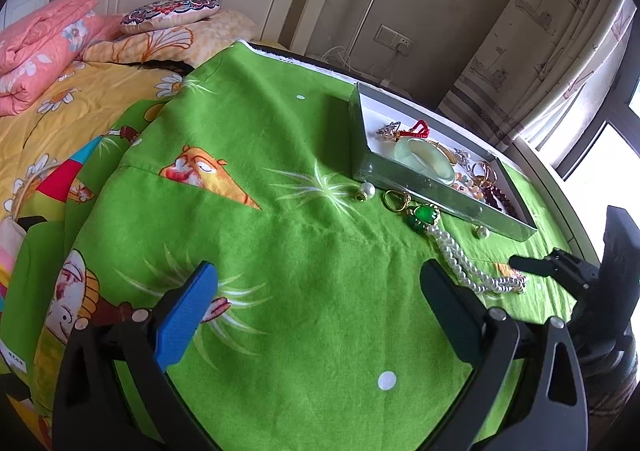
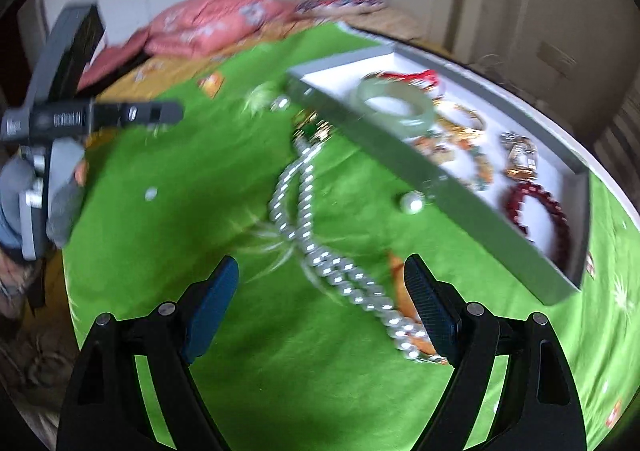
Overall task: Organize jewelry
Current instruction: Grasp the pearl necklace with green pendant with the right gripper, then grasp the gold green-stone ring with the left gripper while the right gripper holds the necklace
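A doubled pearl necklace (image 2: 320,263) with a green pendant (image 1: 424,215) lies on the green cloth in front of a grey tray (image 2: 400,155). My right gripper (image 2: 320,279) is open over the necklace's near end, which runs close to the right finger (image 2: 428,303); the pads do not press on it. My left gripper (image 1: 320,283) is open above bare cloth, with nothing between its fingers. The tray holds a pale jade bangle (image 1: 424,157), a dark red bead bracelet (image 2: 536,211) and several small pieces. A gold ring (image 1: 396,201) and two loose pearls (image 1: 366,191) (image 2: 412,203) lie beside the tray.
The cloth covers a round table (image 1: 560,219) next to a bed with a yellow quilt (image 1: 80,103) and pink bedding (image 1: 40,51). A gloved hand (image 2: 60,191) holds the left gripper at the left of the right wrist view. Curtains and a window (image 1: 580,123) stand at the right.
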Action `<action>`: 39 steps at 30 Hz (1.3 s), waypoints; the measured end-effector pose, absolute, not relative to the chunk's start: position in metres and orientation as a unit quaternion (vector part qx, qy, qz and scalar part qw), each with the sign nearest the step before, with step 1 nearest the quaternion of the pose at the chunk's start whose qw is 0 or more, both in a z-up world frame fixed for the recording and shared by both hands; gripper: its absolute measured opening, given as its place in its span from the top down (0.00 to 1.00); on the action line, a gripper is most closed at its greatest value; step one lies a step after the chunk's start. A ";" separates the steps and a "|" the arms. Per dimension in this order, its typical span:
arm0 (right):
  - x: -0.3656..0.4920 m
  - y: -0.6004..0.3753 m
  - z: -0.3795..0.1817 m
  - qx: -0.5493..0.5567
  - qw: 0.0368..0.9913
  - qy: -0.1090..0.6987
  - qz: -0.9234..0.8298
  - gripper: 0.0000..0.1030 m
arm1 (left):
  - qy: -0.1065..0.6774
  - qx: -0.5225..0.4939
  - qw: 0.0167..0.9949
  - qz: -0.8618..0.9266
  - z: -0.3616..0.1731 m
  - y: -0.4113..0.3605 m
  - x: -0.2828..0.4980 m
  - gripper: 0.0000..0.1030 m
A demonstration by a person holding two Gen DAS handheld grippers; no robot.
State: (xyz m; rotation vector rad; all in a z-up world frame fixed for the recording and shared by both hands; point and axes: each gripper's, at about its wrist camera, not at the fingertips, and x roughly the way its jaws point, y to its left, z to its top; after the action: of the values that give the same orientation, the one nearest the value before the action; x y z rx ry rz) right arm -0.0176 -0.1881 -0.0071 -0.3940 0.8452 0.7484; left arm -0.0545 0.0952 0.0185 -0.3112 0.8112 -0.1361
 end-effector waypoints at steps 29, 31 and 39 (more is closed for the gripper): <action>-0.064 -0.339 -0.003 -0.041 0.888 0.389 0.243 0.84 | 0.389 -0.072 0.916 -0.058 0.031 0.057 -0.052 0.03; -0.063 -0.341 -0.003 -0.032 0.888 0.388 0.244 0.84 | 0.390 -0.048 0.917 -0.072 0.034 0.037 -0.046 0.04; -0.065 -0.347 -0.002 -0.018 0.890 0.381 0.249 0.84 | 0.403 0.056 0.906 -0.116 0.026 -0.033 0.002 0.44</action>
State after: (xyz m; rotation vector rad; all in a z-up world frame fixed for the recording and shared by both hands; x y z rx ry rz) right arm -0.0654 -0.3472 -0.0016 -0.0383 0.7917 0.5181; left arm 0.0023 -0.0330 0.0256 0.1163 0.8321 -0.2404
